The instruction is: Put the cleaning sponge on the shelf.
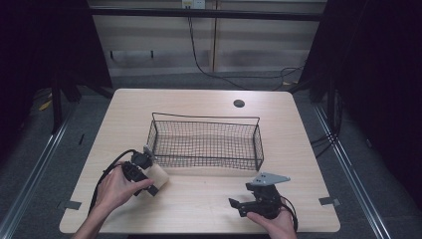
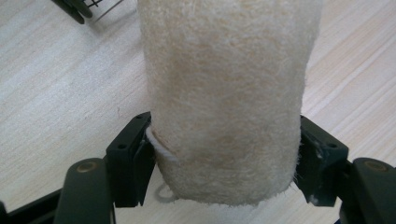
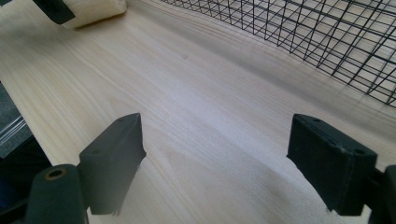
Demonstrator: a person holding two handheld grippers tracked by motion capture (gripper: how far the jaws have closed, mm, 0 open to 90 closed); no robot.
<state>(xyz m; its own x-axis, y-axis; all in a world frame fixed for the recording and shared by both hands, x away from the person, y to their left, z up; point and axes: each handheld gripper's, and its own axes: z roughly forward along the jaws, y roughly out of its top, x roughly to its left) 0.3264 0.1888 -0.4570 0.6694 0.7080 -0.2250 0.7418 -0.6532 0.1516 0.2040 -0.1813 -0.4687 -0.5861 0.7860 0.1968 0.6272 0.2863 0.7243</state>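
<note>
Grasp made, transfer not yet begun, by the look of it: rolled cream towel (image 1: 158, 175) lying on the wooden surface (image 1: 209, 199), just outside the near-left corner of the black wire basket (image 1: 206, 144), basket itself bare inside as far as can be seen. Judged from the layout, likely 1 job in hand, getting that towel up and over the near rim into the basket; pick-up secured, lift, carry and release all left to do. Left tongs (image 2: 224, 163) clenched on the towel, 1 black pad pressed into each flank near the roll's lower end, fuzzy cloth bulging slightly between them, a loose white thread showing by the left-hand pad. Seen from the high view, left tongs (image 1: 149, 174) held low by the left hand (image 1: 117, 189), towel resting on the surface rather than raised. Right tongs (image 3: 219, 158) released, jaws standing wide apart over bare wood, nothing between them, touching nothing; basket mesh off to the upper right in that view, towel end at the far upper left. From above, right tongs (image 1: 241, 204) parked near the front edge of the surface in the right hand (image 1: 273, 224), well apart from the towel and short of the basket.
</note>
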